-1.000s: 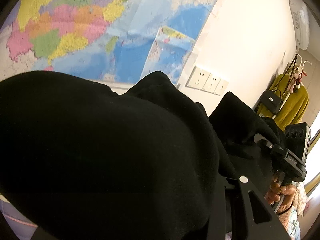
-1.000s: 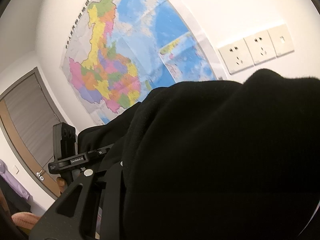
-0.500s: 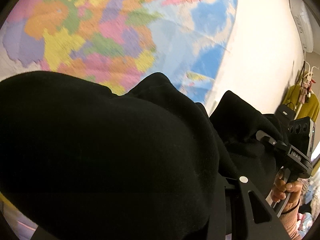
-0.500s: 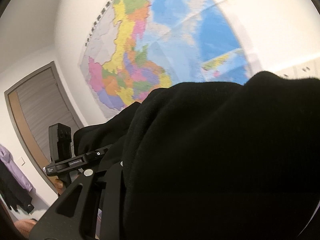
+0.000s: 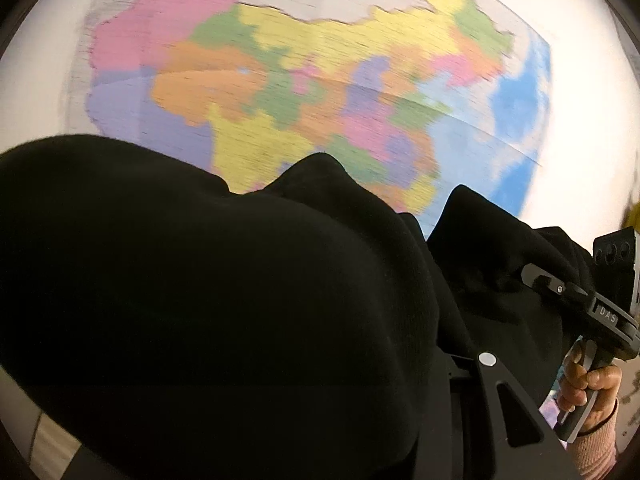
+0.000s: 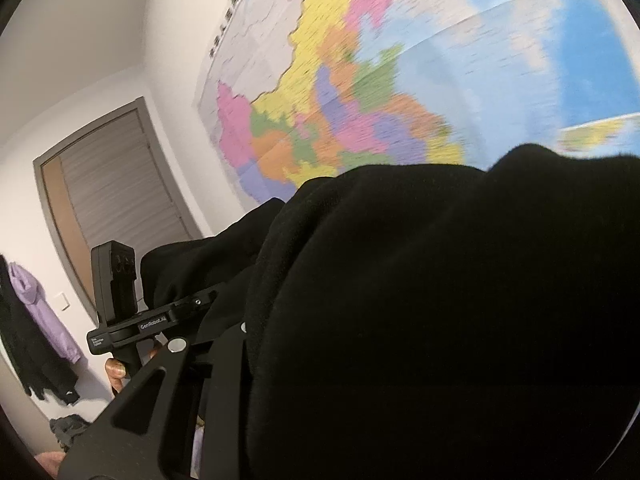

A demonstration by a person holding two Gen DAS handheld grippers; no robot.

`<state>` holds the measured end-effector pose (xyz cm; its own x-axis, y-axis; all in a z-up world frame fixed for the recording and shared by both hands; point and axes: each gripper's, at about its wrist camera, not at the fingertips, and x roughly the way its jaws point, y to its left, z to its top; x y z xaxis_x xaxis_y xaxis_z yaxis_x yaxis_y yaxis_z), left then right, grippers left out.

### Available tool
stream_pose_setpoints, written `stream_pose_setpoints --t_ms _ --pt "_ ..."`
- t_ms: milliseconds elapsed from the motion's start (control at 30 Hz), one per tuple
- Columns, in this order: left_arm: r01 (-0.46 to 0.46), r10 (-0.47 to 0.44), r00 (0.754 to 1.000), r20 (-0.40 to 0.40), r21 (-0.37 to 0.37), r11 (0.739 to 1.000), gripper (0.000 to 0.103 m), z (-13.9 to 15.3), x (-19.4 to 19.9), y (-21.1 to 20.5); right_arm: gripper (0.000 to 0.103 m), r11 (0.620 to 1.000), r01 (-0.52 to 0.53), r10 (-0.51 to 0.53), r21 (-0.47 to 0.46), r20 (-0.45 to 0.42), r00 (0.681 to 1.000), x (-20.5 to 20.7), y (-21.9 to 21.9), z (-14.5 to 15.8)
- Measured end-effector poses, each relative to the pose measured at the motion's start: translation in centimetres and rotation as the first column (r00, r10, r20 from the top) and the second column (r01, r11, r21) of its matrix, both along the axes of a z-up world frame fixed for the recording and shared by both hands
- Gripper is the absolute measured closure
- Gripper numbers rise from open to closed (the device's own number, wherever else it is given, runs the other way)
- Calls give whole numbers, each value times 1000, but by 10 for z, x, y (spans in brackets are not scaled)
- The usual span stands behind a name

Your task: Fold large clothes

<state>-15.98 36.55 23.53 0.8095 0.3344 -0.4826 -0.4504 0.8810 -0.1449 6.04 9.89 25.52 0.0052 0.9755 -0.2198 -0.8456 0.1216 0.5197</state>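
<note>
the black garment (image 5: 208,304) is bunched over both grippers, held up in the air in front of a wall map (image 5: 320,92). the left gripper (image 6: 188,308) has its fingers buried in the cloth, and the right gripper (image 5: 548,284) likewise; each looks clamped on a fold of the fabric, though the fingertips are hidden.

to do this lift well, i judge the two grips should rise level and draw apart, so the cloth hangs flat rather than in a wad, before it is laid down for a fold.

the left wrist view alone shows the person's right hand (image 5: 584,388) on its handle, below and right. the right wrist view alone shows a door (image 6: 116,200) and a purple hoodie (image 6: 44,312) hanging far left.
</note>
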Motion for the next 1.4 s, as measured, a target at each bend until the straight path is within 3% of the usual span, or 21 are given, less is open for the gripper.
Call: stream_pose_setpoints --t_ms 400,567,633,700,800,900,967,1167,1400 --pt "-163 162 986 33 44 986 65 17 -8 105 78 995 -90 90 42 -14 996 -8 128 1" --pt "-211 205 974 100 51 976 65 20 -21 150 78 992 -74 71 107 30 997 -17 169 -4" --pt "-230 224 966 128 34 973 64 8 -33 163 78 992 -79 76 96 37 996 -24 182 -19" --pt "-245 247 962 114 -25 969 64 -25 -44 184 77 994 -100 100 39 -5 995 -29 197 -47" --pt "-316 319 948 9 -106 943 64 -101 -56 212 75 982 -157 147 -100 -96 984 -39 220 -108" --pt "-372 354 926 -131 -168 913 64 -168 -61 224 72 936 -214 163 -278 -197 967 -52 238 -176" --pt "-385 359 921 -148 -216 898 59 -195 -71 227 68 932 -227 166 -283 -224 960 -54 233 -194" --pt "-362 345 932 -111 -274 891 55 -199 -91 229 52 940 -231 166 -250 -256 952 -46 205 -181" --pt "-372 351 928 -123 -278 886 44 -195 -92 234 49 956 -209 124 -204 -365 923 -15 182 -190"
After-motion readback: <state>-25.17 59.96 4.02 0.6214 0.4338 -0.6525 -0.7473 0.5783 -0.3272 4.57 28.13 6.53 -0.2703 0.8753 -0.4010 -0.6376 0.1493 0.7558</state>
